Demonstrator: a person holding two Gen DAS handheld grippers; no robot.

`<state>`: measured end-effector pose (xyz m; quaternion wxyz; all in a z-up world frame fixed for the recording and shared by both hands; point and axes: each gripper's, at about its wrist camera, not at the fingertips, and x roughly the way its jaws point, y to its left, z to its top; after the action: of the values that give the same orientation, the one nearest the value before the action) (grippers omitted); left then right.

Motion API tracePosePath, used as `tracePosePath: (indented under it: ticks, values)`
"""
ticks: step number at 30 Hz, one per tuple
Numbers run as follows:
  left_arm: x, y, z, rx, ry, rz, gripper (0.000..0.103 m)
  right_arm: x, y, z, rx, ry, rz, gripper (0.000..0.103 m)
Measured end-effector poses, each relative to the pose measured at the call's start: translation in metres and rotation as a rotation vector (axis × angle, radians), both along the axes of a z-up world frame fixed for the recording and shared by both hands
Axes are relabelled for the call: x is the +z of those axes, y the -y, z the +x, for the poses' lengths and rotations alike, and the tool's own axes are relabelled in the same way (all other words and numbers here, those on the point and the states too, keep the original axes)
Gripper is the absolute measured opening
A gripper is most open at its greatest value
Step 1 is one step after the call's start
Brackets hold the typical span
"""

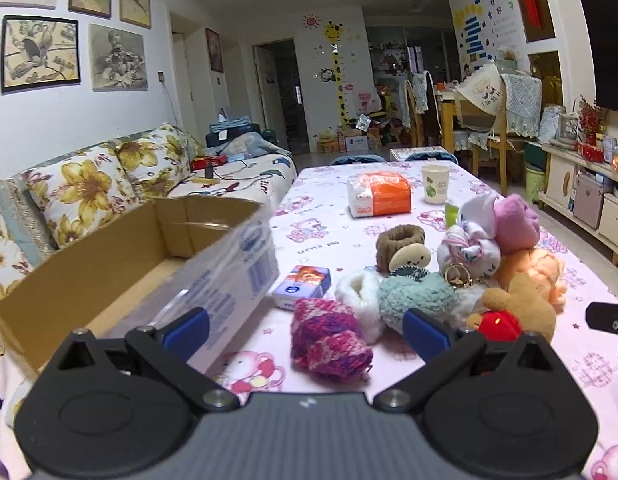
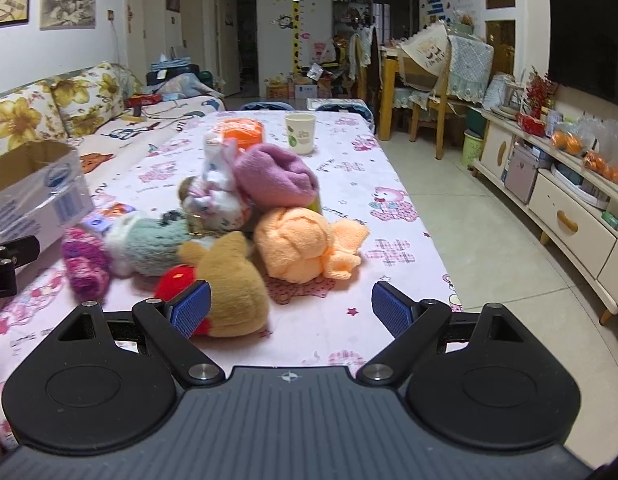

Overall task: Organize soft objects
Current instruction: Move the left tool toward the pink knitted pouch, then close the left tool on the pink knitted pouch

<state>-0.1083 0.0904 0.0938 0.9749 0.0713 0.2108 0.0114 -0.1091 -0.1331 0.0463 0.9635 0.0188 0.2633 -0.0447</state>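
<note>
Left tongs (image 1: 305, 330) gape wide, empty; the magenta knit roll (image 1: 329, 340) lies on the bench (image 1: 321, 216) just ahead between the pads, long axis running away and rightward. Right tongs (image 2: 290, 310) equally wide, empty, brown plush (image 2: 229, 284) against the left pad. Cardboard box (image 1: 109, 264) sits left; left hand is judged nearer.

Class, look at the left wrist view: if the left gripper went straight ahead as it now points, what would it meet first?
Most likely the pink-and-purple knitted piece, lying on the table between the open left gripper fingers. Depth is uncertain.
</note>
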Motion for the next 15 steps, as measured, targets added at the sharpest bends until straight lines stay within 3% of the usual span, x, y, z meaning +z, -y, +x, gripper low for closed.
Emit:
tracePosePath:
  ticks: [15]
  values:
    - [0.042,-0.049,-0.066,0.117,0.073,-0.002,0.102,0.051,-0.083,-0.06,0.2,0.057,-0.01,0.103]
